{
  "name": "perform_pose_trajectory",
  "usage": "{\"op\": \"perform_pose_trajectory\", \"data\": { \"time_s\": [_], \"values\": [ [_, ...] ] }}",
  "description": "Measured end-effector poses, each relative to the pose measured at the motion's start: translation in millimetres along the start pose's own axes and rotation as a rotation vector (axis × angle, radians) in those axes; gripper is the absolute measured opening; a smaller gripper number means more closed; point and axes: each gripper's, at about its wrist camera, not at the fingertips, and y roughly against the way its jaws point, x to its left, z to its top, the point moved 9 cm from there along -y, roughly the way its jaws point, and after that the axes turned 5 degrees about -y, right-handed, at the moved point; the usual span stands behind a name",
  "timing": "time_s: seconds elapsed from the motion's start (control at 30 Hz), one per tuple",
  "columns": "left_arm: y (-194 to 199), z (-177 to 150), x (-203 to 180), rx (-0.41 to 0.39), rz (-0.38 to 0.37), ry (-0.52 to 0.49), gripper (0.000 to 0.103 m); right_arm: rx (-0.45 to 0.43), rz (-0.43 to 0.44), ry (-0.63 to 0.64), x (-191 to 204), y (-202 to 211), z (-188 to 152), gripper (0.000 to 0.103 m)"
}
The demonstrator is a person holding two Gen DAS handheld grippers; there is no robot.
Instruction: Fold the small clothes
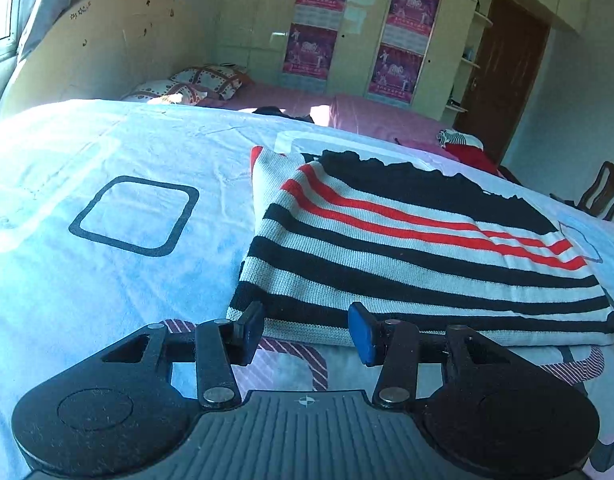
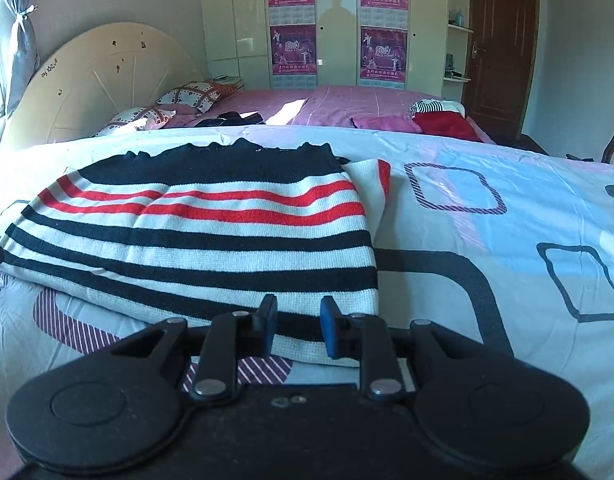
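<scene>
- On the bed, a white sheet (image 1: 107, 280) printed with dark rounded squares is spread under everything in both views.
- At the left of the near edge, the left gripper (image 1: 307, 330) is held low over the sheet; its fingers (image 1: 363, 336) are spread wide apart, and nothing is gripped between them.
- Just ahead of those fingers, the folded striped sweater (image 1: 407, 248) is laid flat on the sheet, with black and red stripes on white and a black band along its far edge.
- Across the sweater's near hem, the left gripper is placed toward its left corner and the right gripper (image 2: 297, 326) toward its right corner.
- The right gripper's fingers (image 2: 329, 328) are parted by a moderate gap; the hem is seen in that gap, but whether it is touched cannot be told.
- Farther right and beyond, a red garment (image 2: 443, 124) is seen on a pink bed (image 2: 339, 108).
</scene>
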Motion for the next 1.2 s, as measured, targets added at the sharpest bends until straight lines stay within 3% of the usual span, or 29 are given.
{"op": "perform_pose_trajectory", "data": {
  "time_s": [0.17, 0.27, 0.4, 0.47, 0.53, 0.83, 0.93, 1.13, 1.2],
  "values": [
    [0, -13, 2, 0.032, -0.067, 0.137, 0.046, -0.005, 0.076, -0.008, 23, -2, 1, 0.026],
    [-5, -18, -6, 0.036, -0.111, 0.179, 0.046, -0.001, 0.140, 0.034, 55, -9, 2, 0.025],
    [-21, -26, 5, 0.040, -0.135, 0.363, 0.046, -0.024, 0.239, 0.081, 105, -17, 8, 0.023],
    [-22, -28, 8, 0.031, -0.149, 0.406, 0.046, -0.004, 0.266, 0.118, 123, -27, 4, 0.021],
    [-22, -28, 8, 0.033, -0.156, 0.412, 0.046, 0.090, 0.234, 0.164, 131, -48, -14, 0.018],
    [-20, -39, 14, 0.001, -0.207, 0.514, 0.046, -0.023, 0.242, 0.099, 122, -24, 9, 0.019],
    [-31, -34, 18, -0.010, -0.218, 0.552, 0.046, -0.032, 0.223, 0.126, 129, -39, 24, 0.018],
    [-47, -24, 25, -0.024, -0.223, 0.607, 0.046, 0.017, 0.206, 0.038, 126, -88, 44, 0.018],
    [-52, -23, 25, -0.038, -0.240, 0.637, 0.046, -0.002, 0.218, 0.023, 127, -89, 48, 0.018]
  ]
}}
